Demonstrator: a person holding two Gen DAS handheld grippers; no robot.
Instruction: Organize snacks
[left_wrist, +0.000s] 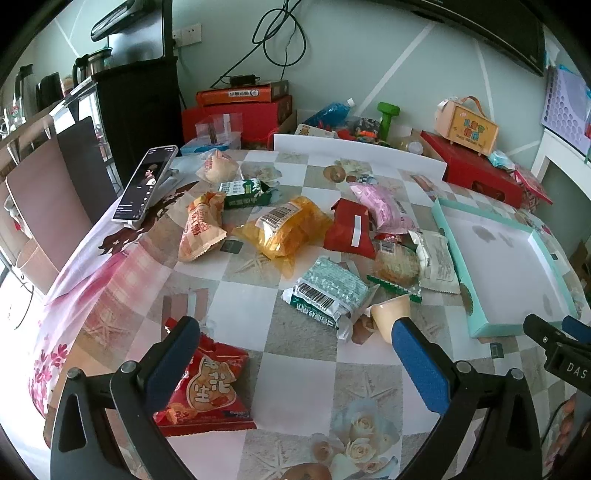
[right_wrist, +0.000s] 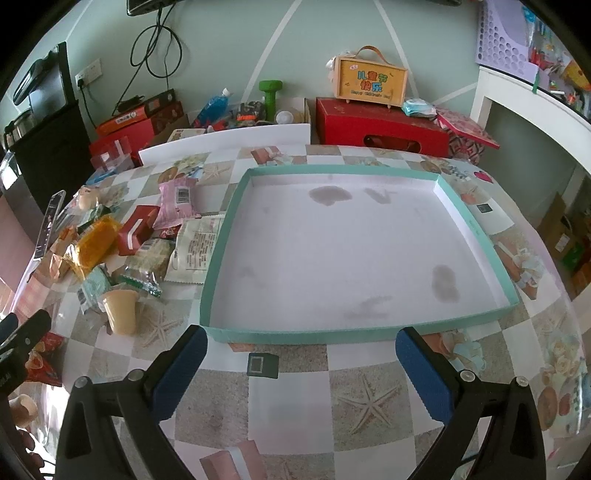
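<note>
We judge the task barely begun. The teal-rimmed shallow box (right_wrist: 476, 236) lies on the desk (right_wrist: 369, 398) with nothing in it, only a few grey stains on its white floor, while every snack we can see sits outside it to its left. Both of our grippers are empty: the left gripper (left_wrist: 291, 354) has its jaws spread wide over the checkered cloth, and the right gripper (right_wrist: 301, 373) is likewise wide open, hovering just short of the box's near wall. All the sorting seems left to do.

The left wrist view gives us the snack pile in detail: a red peanut packet (left_wrist: 212, 387) close under the left gripper's left finger, a green-and-silver packet with a barcode (left_wrist: 328, 295), a small cream cup (left_wrist: 391, 314) lying on its side just beside it, an orange bag (left_wrist: 284, 229), a red pouch (left_wrist: 349, 229), a pink packet (left_wrist: 380, 206), a white packet (left_wrist: 436, 258) touching the box's left wall, and farther off an orange-and-white bag (left_wrist: 201, 229) and a phone on a stand (left_wrist: 146, 184). It shows only a slice of the box.

The right wrist view shows what that one cannot: the whole box interior, bare from wall to wall, and a small dark square tag (right_wrist: 263, 365) on the cloth between our fingers. There the snacks appear crowded and small at the left edge.
</note>
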